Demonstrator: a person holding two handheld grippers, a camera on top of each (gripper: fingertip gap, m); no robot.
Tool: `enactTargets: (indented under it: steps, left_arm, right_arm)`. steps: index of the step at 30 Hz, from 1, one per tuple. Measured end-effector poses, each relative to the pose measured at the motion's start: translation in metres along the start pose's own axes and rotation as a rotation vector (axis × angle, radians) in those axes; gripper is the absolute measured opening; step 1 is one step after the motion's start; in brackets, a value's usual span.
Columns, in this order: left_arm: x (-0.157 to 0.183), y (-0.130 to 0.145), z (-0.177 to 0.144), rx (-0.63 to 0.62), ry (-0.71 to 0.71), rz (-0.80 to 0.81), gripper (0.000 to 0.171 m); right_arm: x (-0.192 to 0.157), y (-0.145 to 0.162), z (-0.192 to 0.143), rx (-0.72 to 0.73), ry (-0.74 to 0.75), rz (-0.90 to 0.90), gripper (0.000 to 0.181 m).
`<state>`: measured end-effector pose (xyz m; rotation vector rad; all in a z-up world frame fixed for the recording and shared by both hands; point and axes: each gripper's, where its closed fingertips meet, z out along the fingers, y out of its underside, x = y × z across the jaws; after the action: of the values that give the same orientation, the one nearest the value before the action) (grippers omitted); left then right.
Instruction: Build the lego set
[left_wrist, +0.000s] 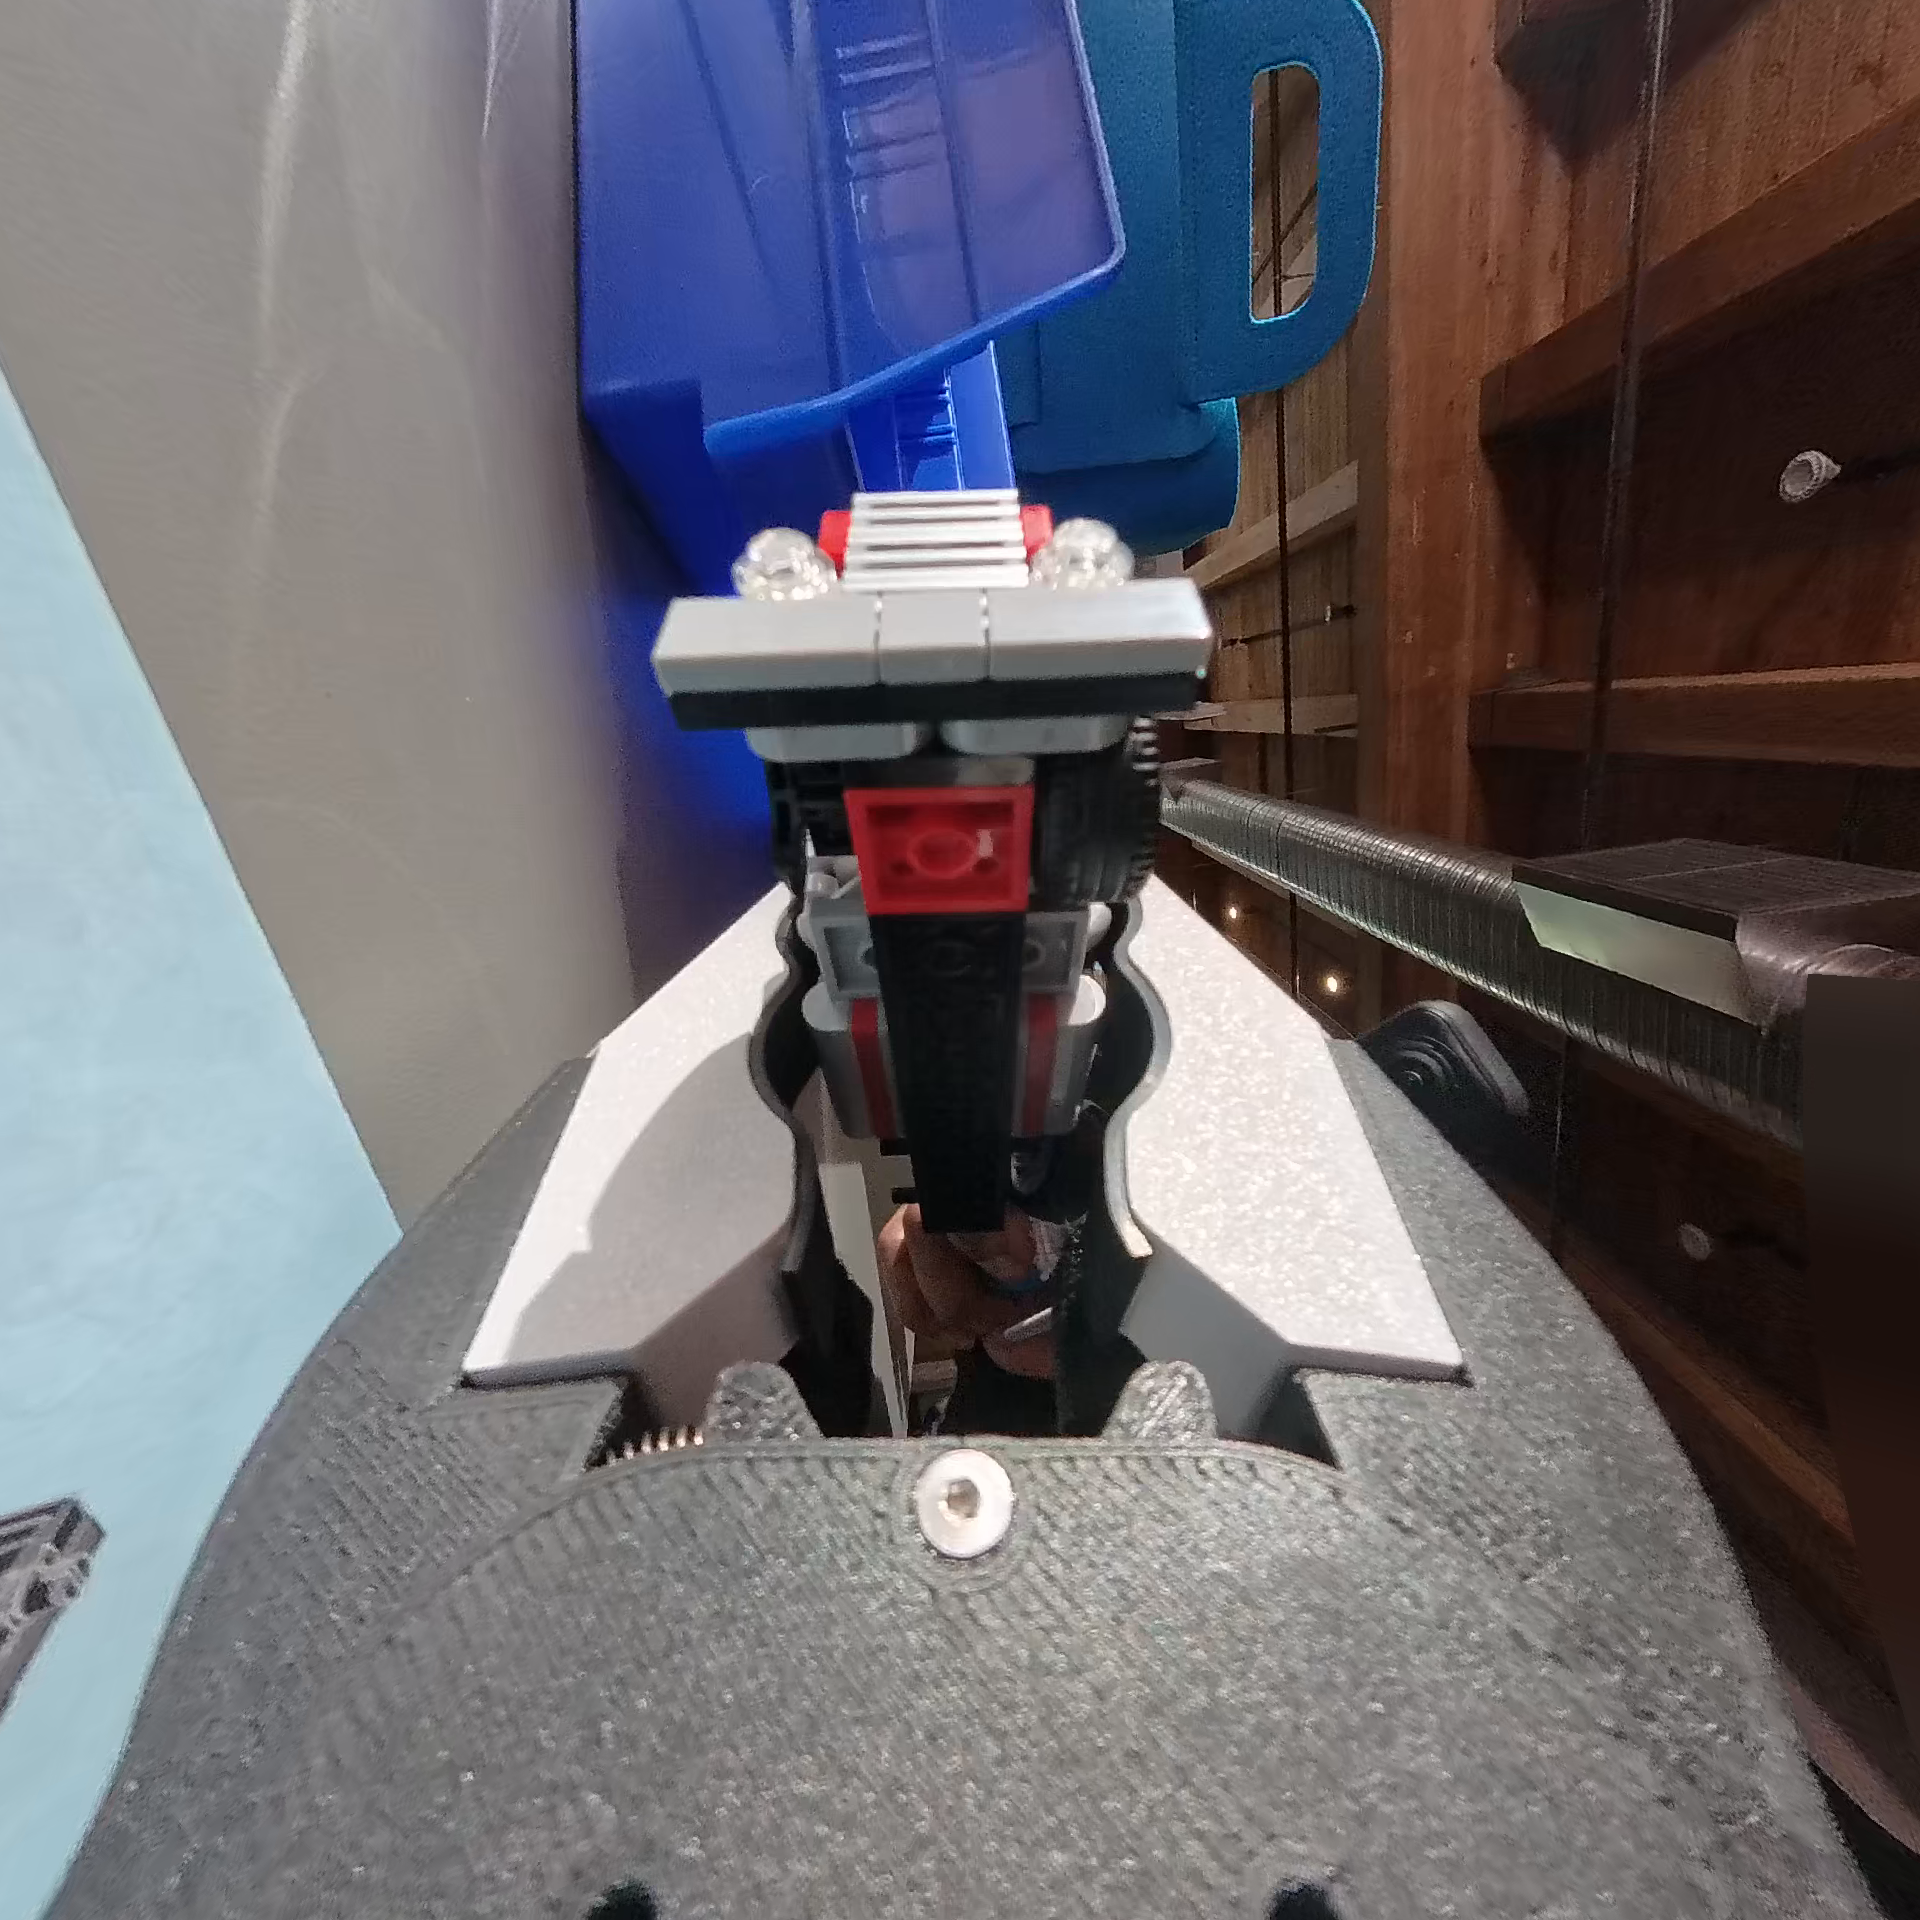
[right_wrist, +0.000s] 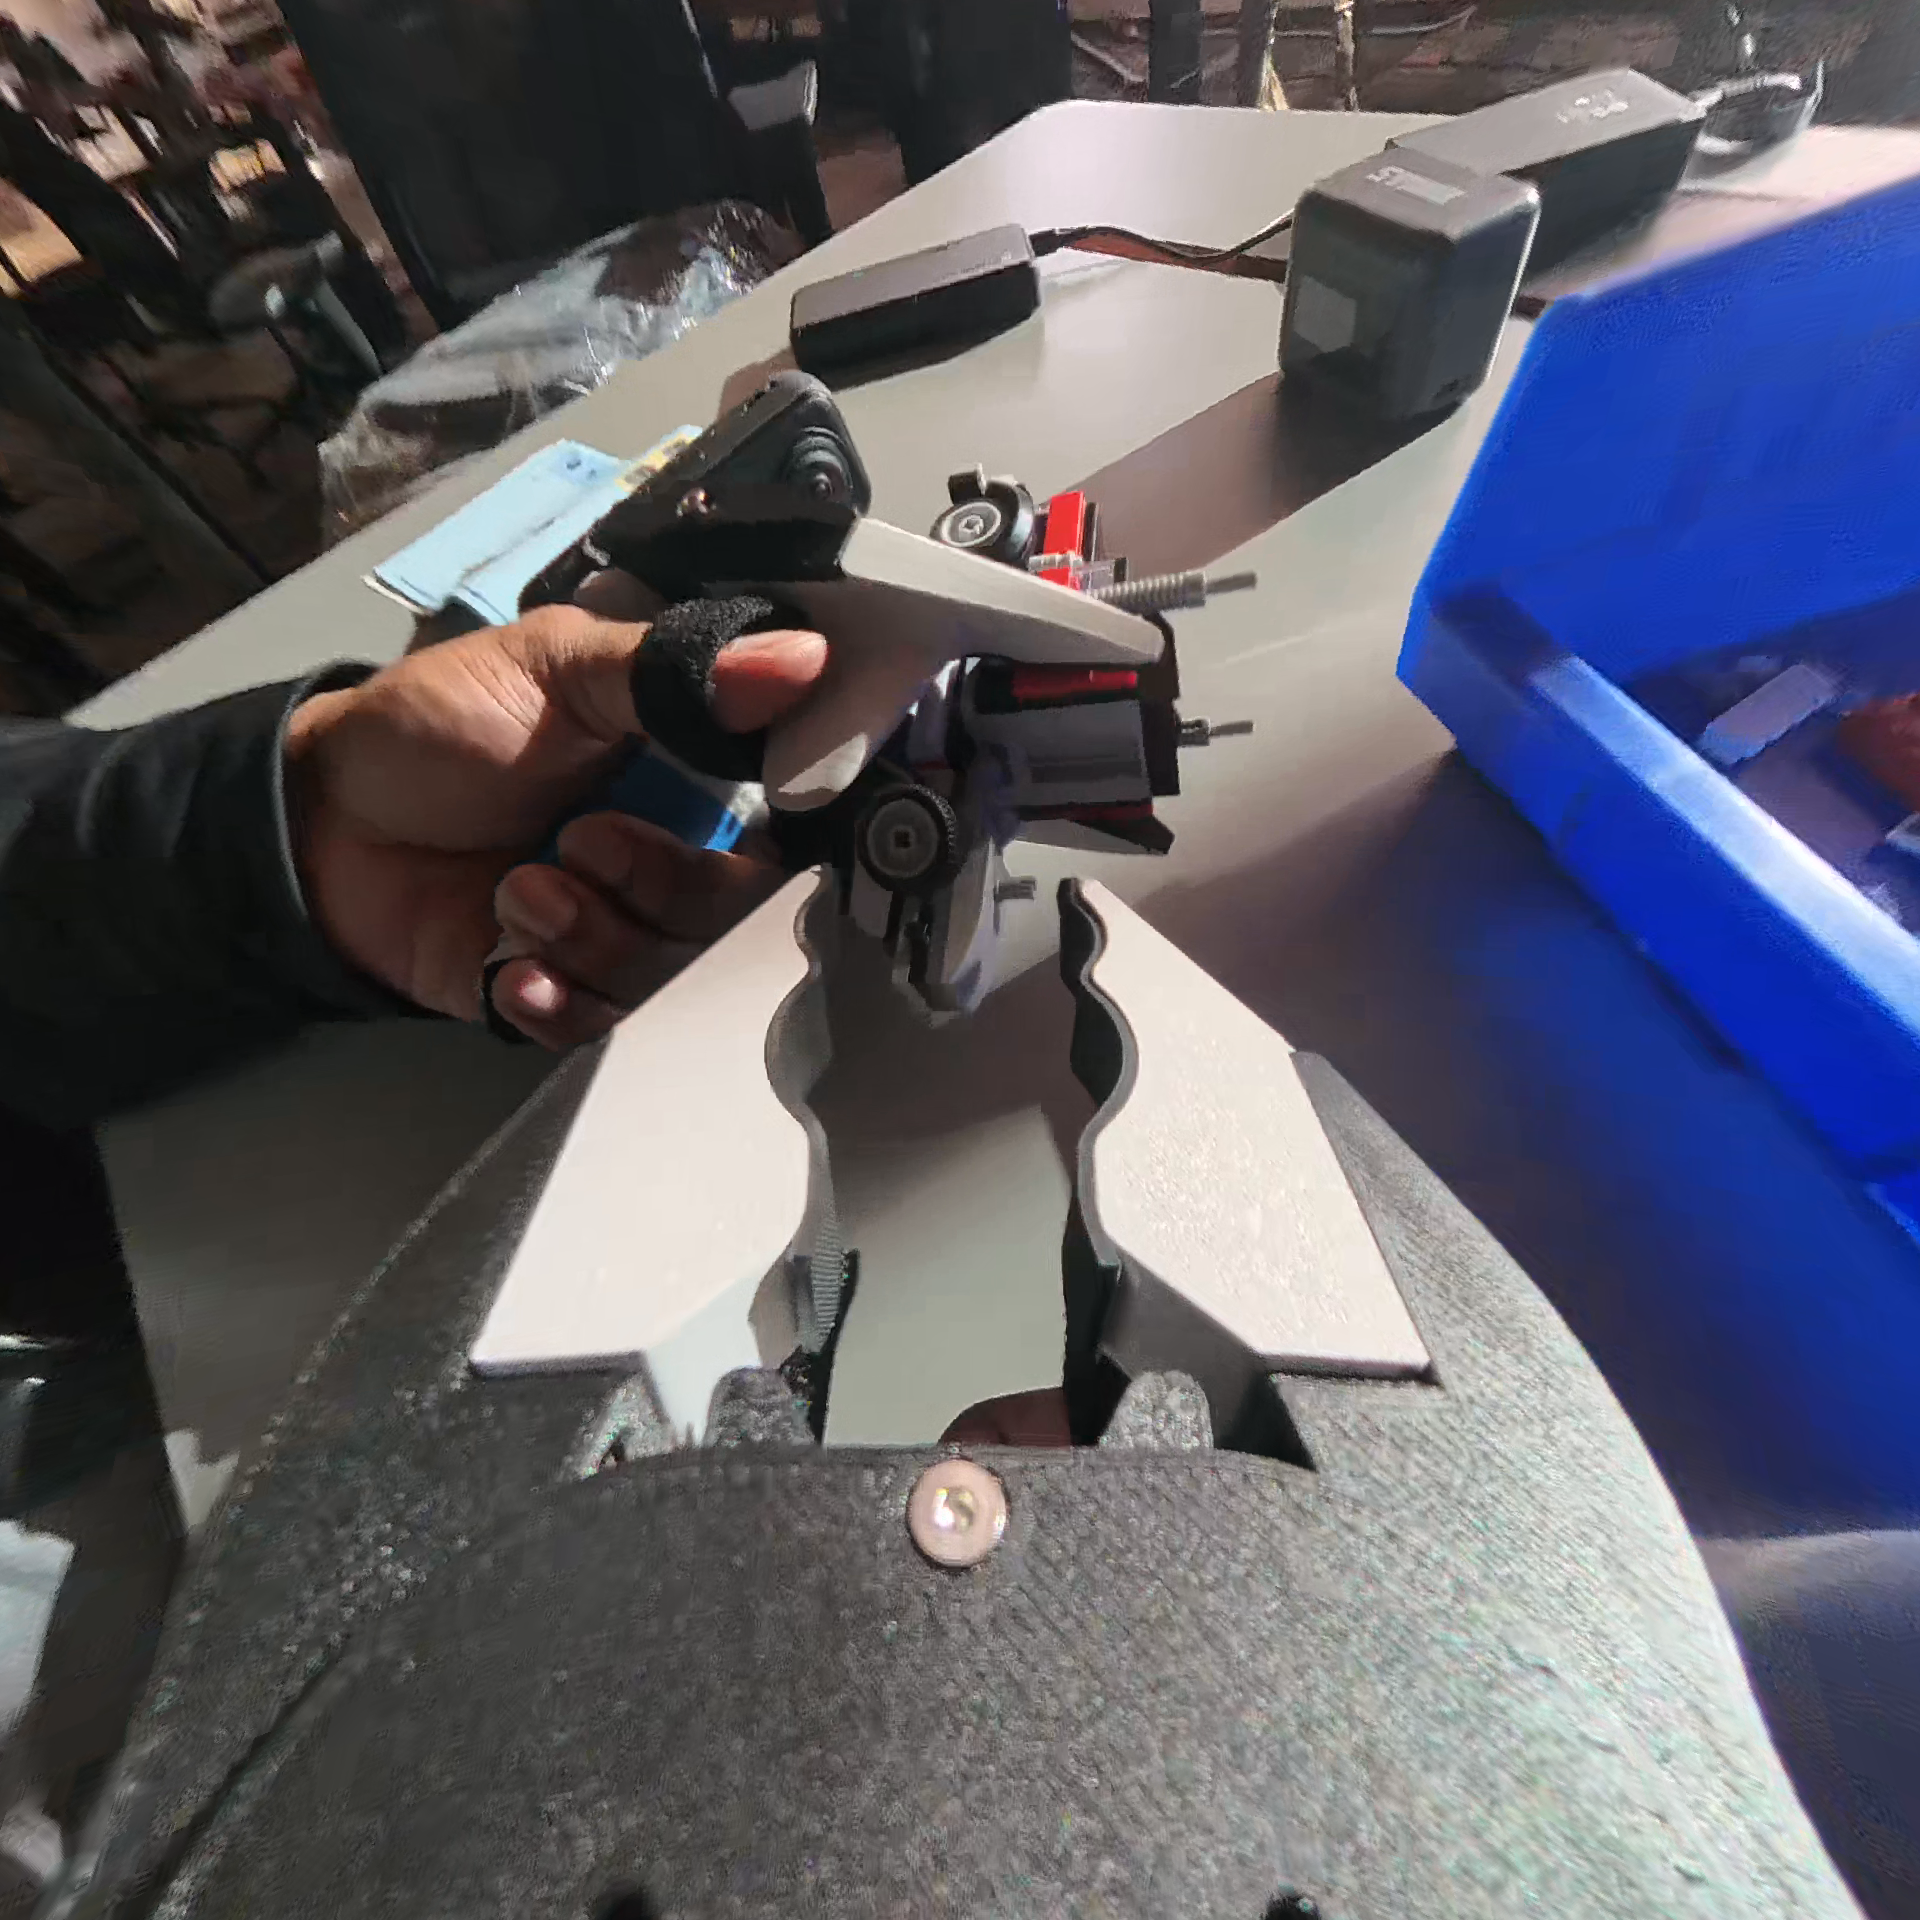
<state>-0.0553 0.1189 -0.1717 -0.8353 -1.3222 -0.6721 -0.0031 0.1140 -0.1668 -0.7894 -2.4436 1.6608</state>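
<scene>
Gripping lego truck (left_wrist: 940, 831), left hand-held gripper (left_wrist: 951, 935)

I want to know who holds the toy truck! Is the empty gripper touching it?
Apart. The right wrist view shows the open right gripper with grey table between its white fingers, while the red, black and grey lego truck sits beyond them, clamped in the left gripper.

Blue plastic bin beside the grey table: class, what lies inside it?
Inside the blue plastic bin, the right wrist view shows a few loose pieces, one grey and one reddish. Its near wall hides the rest.
</scene>
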Motion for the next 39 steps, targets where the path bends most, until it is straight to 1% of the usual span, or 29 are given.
enactTargets:
  steps: [3, 5, 8, 12, 20, 25, 30, 35, 39]
  left_arm:
    - [0.003, 0.001, 0.001, -0.007, 0.014, 0.007, 0.054]
    - [0.004, 0.002, 0.001, -0.013, 0.022, 0.009, 0.054]
    - [0.007, 0.004, 0.002, -0.023, 0.035, 0.018, 0.054]
    - [0.008, 0.005, 0.003, -0.03, 0.042, 0.028, 0.054]
    - [0.008, 0.005, 0.003, -0.037, 0.038, 0.043, 0.054]
    - [0.008, 0.004, 0.003, -0.036, 0.04, 0.042, 0.054]
    - [0.007, -0.001, 0.0, -0.019, 0.037, 0.039, 0.054]
    - [0.006, -0.007, -0.003, 0.01, 0.031, 0.004, 0.054]
    - [0.006, -0.014, -0.007, 0.038, 0.02, -0.009, 0.054]
  right_arm:
    - [0.0, -0.001, -0.001, 0.048, -0.068, 0.162, 0.051]
    - [0.001, -0.005, -0.003, 0.082, -0.122, 0.258, 0.052]
    - [0.002, -0.003, -0.002, 0.087, -0.174, 0.325, 0.052]
    - [0.004, 0.003, 0.002, 0.06, -0.174, 0.312, 0.05]
    - [0.006, -0.001, 0.005, 0.08, -0.223, 0.351, 0.05]
    - [0.004, -0.002, 0.005, 0.074, -0.258, 0.339, 0.045]
    - [0.008, -0.006, 0.006, 0.072, -0.254, 0.252, 0.041]
    - [0.008, -0.01, 0.012, 0.056, -0.255, 0.173, 0.043]
    - [0.009, -0.015, 0.017, 0.061, -0.252, 0.142, 0.047]
